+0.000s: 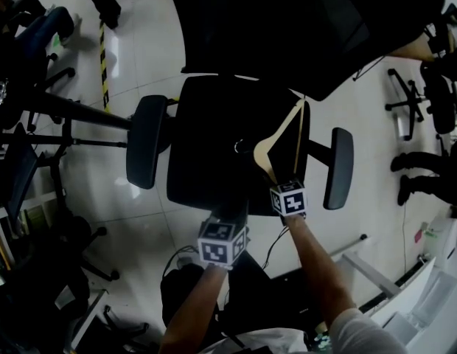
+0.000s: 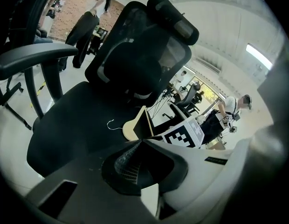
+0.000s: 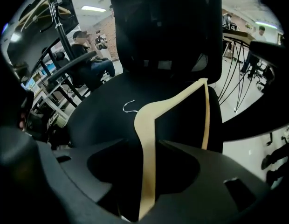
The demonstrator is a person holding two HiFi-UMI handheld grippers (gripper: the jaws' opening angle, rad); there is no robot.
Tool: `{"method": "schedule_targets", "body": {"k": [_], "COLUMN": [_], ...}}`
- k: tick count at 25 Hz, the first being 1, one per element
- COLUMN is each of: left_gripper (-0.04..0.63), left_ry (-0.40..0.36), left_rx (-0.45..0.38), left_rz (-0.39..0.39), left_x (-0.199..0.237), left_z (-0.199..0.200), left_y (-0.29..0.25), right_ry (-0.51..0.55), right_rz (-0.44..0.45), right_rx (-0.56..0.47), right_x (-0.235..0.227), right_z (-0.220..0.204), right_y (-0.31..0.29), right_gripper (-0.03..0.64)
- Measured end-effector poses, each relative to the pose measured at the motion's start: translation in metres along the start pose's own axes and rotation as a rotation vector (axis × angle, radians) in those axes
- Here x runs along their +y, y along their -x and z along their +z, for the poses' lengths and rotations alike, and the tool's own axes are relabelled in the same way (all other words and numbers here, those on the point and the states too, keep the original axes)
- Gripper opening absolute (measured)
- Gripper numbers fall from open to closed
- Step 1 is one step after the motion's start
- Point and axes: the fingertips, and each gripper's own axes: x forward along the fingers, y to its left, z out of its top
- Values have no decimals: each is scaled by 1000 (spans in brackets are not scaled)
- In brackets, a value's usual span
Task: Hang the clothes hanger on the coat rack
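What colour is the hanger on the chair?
Clothes hanger: pale tan, best in right gripper view.

Wooden hanger [image 1: 263, 148] on chair seat [image 1: 206, 153]

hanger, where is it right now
The wooden hanger rests on the black chair seat, right of centre in the head view, its near arm between the open jaws of the right gripper.

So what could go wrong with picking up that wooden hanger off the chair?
The right gripper has its jaws open around one thin arm of the hanger, far from its hook. Gripped there, it could tip or slip out. It also lies flat on the chair seat, so the jaws might bump the seat first.
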Motion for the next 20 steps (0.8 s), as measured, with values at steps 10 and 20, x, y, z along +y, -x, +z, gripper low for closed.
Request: {"method": "schedule_targets", "body": {"k": [10,20], "left_gripper": [-9,-9], "left_ry": [35,43], "left_rx": [19,15], "left_rz": [11,55], "left_x": [16,11], "left_z": [-18,-7], "left_y": [-2,46], "right_ry": [102,46], "right_rz": [-89,-60], "right_rx": [84,77], "right_x": [-9,13], "right_z": [-25,-15], "right_y": [-29,6], "right_gripper": [136,110]}}
